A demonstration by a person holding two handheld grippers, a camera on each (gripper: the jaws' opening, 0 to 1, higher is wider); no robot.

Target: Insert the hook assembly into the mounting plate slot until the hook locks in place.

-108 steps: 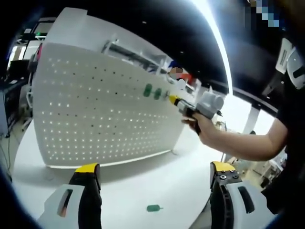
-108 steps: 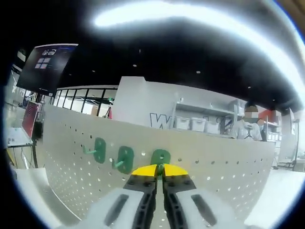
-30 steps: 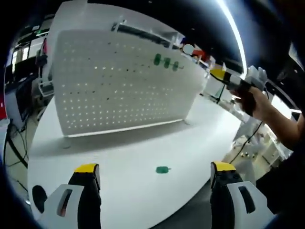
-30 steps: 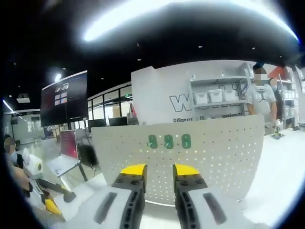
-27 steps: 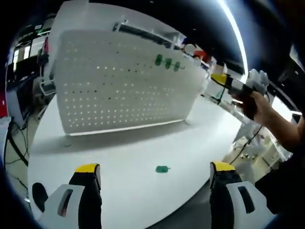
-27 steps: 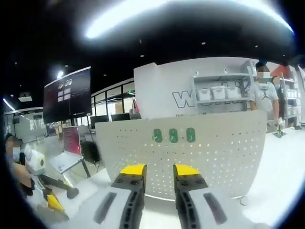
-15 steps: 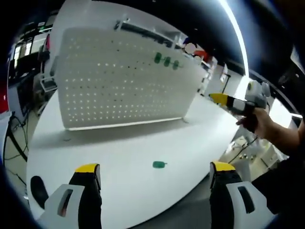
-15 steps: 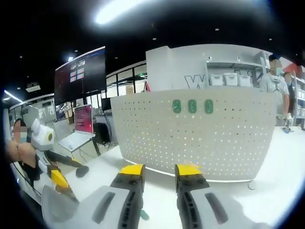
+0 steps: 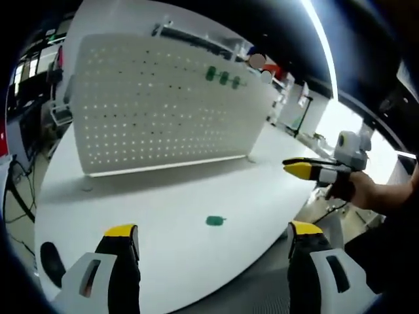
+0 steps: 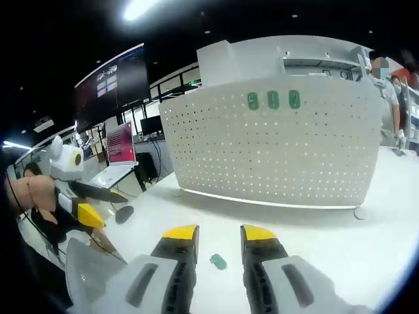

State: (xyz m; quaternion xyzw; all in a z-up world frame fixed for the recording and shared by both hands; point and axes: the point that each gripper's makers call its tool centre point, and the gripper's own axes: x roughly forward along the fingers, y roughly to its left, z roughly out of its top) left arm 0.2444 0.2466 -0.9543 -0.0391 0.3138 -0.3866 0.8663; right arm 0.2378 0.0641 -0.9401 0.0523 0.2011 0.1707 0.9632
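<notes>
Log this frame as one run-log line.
left gripper: open, empty | right gripper: open, empty | pegboard: three green hooks mounted | table: one loose hook

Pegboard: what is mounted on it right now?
Three green hooks sit in a row near the top of the pegboard. A fourth green hook lies loose on the white table. How the mounted hooks lock into the holes is too small to see.

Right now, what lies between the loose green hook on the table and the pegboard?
Nothing: in the left gripper view the white table is bare from the hook back to the pegboard. The right gripper view agrees.
</notes>
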